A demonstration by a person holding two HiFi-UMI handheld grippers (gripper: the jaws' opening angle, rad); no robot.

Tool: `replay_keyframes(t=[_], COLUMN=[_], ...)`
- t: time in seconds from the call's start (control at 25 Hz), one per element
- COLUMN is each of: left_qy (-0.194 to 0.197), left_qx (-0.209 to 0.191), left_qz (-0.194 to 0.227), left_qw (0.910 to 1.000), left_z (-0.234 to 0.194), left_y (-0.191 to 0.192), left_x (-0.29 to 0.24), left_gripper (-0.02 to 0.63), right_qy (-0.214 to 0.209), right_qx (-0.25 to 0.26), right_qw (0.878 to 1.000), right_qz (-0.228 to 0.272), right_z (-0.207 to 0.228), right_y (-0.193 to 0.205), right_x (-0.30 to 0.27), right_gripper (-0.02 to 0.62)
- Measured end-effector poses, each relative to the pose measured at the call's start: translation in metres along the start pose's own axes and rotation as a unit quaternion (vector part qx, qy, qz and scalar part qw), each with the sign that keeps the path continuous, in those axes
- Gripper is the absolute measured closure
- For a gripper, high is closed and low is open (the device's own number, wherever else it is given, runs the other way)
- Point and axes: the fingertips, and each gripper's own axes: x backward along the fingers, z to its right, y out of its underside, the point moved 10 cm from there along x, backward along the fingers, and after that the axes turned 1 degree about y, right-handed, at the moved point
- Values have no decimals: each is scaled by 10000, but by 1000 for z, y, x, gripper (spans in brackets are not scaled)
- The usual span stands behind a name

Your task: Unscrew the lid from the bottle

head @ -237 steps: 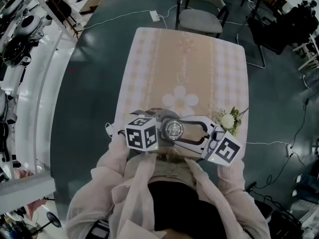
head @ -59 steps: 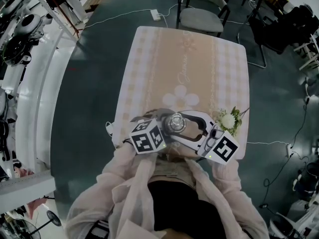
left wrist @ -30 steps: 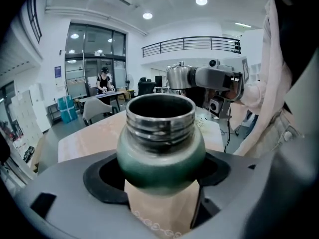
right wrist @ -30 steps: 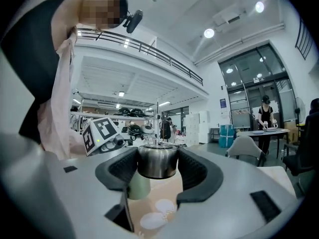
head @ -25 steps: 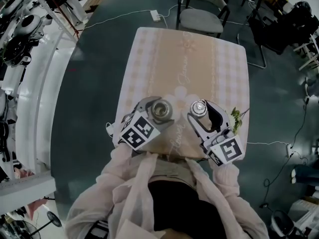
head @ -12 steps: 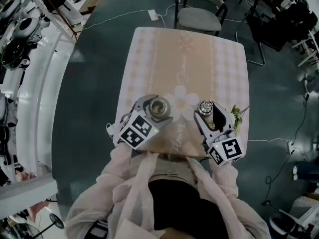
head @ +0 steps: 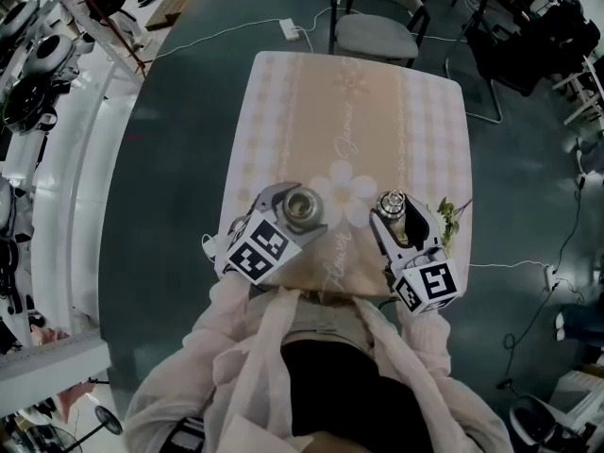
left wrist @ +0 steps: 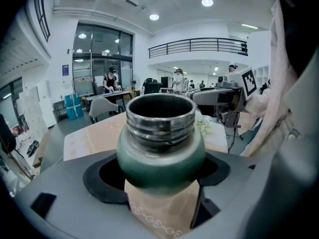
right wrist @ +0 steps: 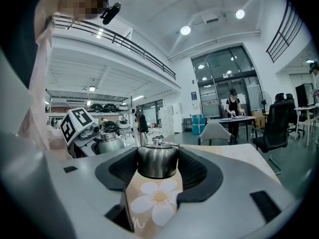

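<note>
- Bottle [head: 303, 206] stands upright on the near left part of the table [head: 359, 92], mouth open and lid off. Its bare screw thread and green shoulder fill the left gripper view [left wrist: 160, 143].
- Left gripper [head: 300, 211] is clamped on the bottle's body, with a black pad on each side of the green shoulder. It sits close to the table's left edge and near edge.
- Lid [head: 392, 203], a round steel cap, is grasped by the right gripper [head: 393, 208]. In the right gripper view the lid [right wrist: 157, 161] sits between the two dark pads, which press it from both sides.
- The lid is low over the cloth. Whether it touches the cloth cannot be told.
- Bottle and lid are well apart, and the large printed flower [head: 345, 192] on the cloth lies between them.
- A small sprig of flowers [head: 444, 217] lies just beside the right gripper at the table's right edge, leaving little room on that side.
- Beyond both grippers the checked and striped cloth runs on uncovered to the far edge, where a chair [head: 377, 26] stands on the dark floor.
- From the right gripper view, the left gripper's marker cube [right wrist: 79, 124] shows off to the left, apart from the lid.
</note>
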Motion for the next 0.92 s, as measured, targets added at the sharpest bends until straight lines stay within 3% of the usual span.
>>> replay_keyframes(t=[0.92], left_qy=[116], left_qx=[-101], left_qz=[-77], left_qw=[9999], left_z=[5], left_y=[-3], left_x=[-5], left_gripper=[210], right_qy=[71], right_qx=[95], right_qw=[9999], right_qz=[39], right_z=[2], right_y=[-1], right_x=[1], right_gripper=[330])
